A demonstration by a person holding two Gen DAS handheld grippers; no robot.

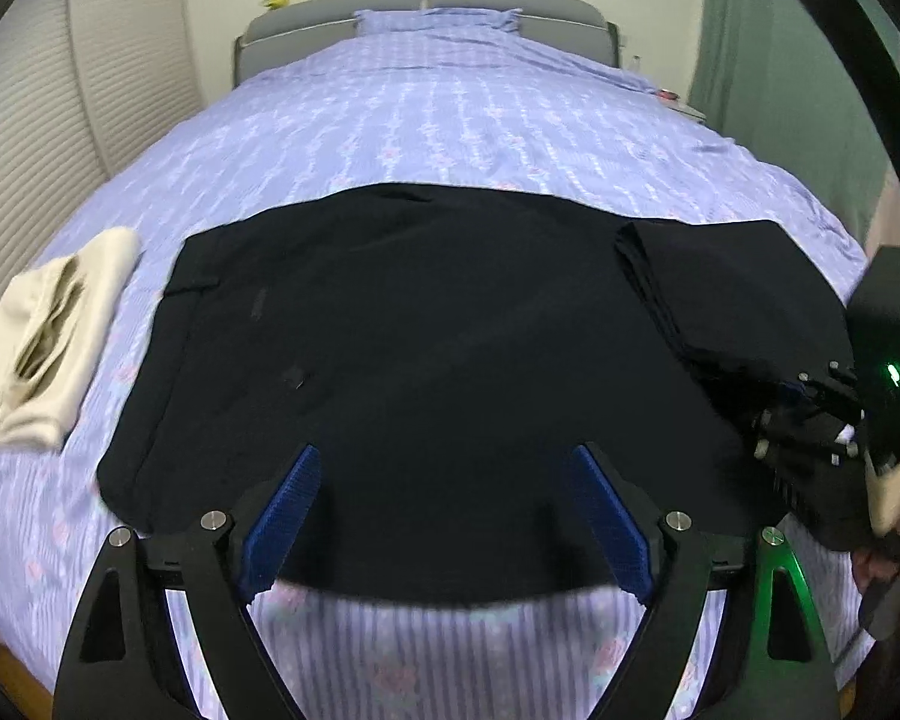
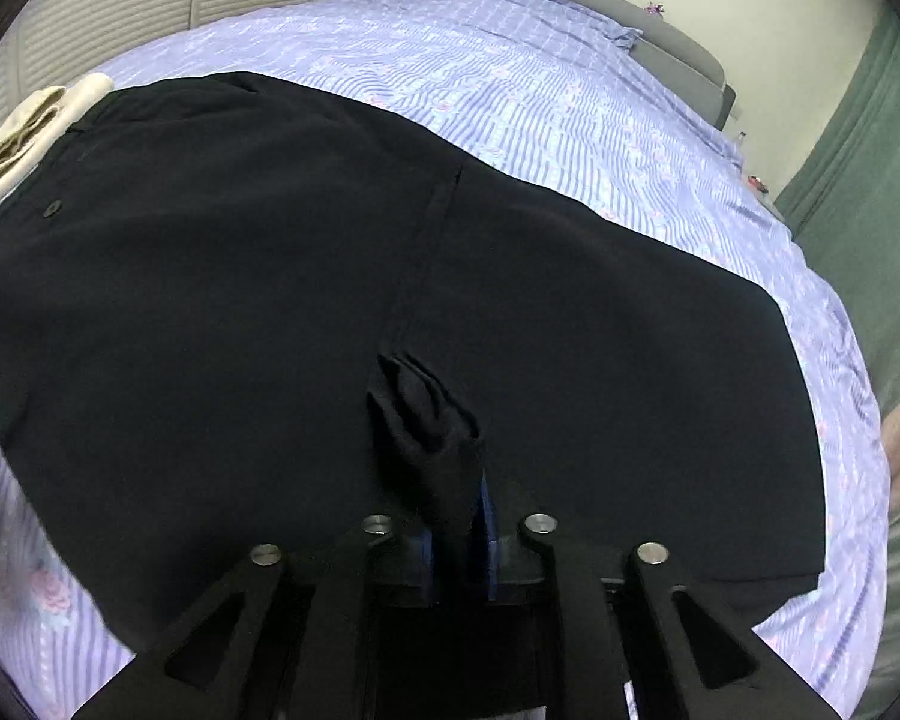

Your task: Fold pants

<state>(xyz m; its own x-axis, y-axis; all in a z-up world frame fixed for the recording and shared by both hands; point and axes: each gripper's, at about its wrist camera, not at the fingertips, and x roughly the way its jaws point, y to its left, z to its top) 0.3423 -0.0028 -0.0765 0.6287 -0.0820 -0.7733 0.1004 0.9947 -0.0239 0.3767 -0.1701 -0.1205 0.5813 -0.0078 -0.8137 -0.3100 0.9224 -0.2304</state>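
Black pants (image 1: 426,348) lie spread flat across the near end of the bed, with one end folded back over itself at the right (image 1: 732,288). My left gripper (image 1: 447,516) hovers open over the near edge of the pants, and nothing sits between its blue pads (image 1: 282,516). In the right wrist view the pants (image 2: 270,300) fill the middle. My right gripper (image 2: 457,531) has a bunched ridge of the black cloth (image 2: 426,414) between its narrow-set pads. The left wrist view shows the right gripper (image 1: 777,420) low at the folded end, held by a person's hand.
A lilac striped bedsheet (image 1: 450,120) covers the bed (image 2: 570,90), with a pillow and grey headboard (image 1: 510,6) at the far end. A folded cream garment (image 1: 48,324) lies left of the pants. Louvred doors stand on the left, and a green curtain (image 2: 858,192) hangs on the right.
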